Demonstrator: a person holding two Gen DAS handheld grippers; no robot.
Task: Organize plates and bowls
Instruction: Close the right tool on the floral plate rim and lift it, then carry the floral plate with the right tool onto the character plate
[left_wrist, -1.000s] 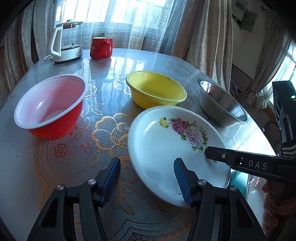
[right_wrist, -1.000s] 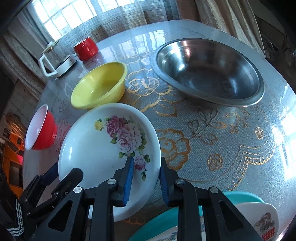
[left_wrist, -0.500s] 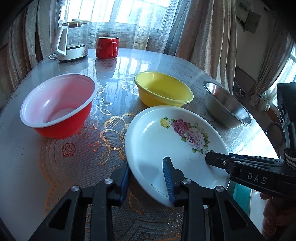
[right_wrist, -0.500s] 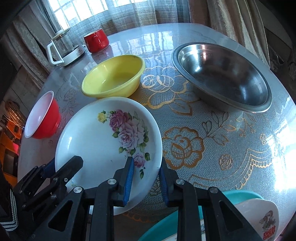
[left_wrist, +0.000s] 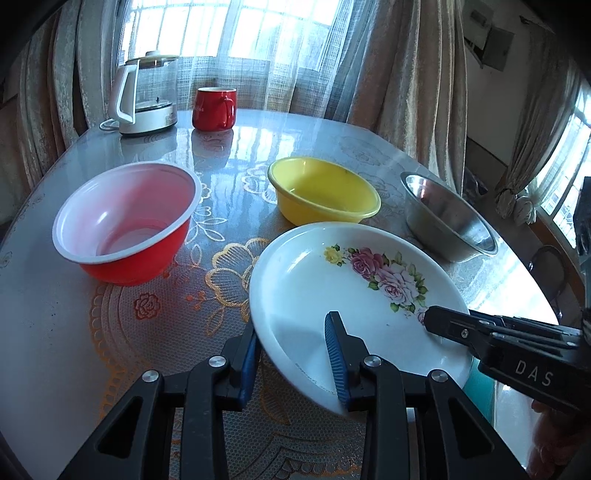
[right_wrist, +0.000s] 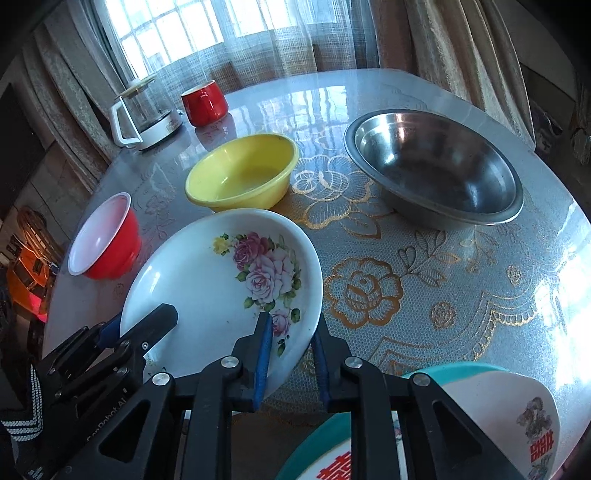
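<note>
The white plate with pink roses (left_wrist: 354, 291) is gripped on two sides and sits tilted, its near edge lifted above the table (left_wrist: 55, 325); its far edge lies just in front of the yellow bowl (left_wrist: 323, 195), and I cannot tell if the two touch. The left tool (left_wrist: 291, 358) has closed down on the near left rim of the plate; one blue pad is under the rim and the other one is on the inner surface, so it is grasping the plate. The right tool (right_wrist: 291, 354) holds the opposite rim in the same way, one pad inside over the printed flowers and one pad outside below the edge; its jaws have just been closing a little more, with the rim between them. In the left wrist view this right tool enters from the right side, and part of a hand (left_wrist: 554, 446) is seen under it.

The red bowl with the white inside (left_wrist: 125, 225) stands upright to the left of the plate, apart from it; the steel bowl (right_wrist: 436, 177) stands to the right of the yellow bowl, also apart. At the far edge of the table, before the curtains (left_wrist: 388, 55), stand a glass kettle (left_wrist: 146, 99) and a red mug (left_wrist: 214, 109). Near the right tool, at the bottom of the right wrist view, a teal plate (right_wrist: 321, 443) and a white dish with red characters (right_wrist: 517, 417) lie together.
</note>
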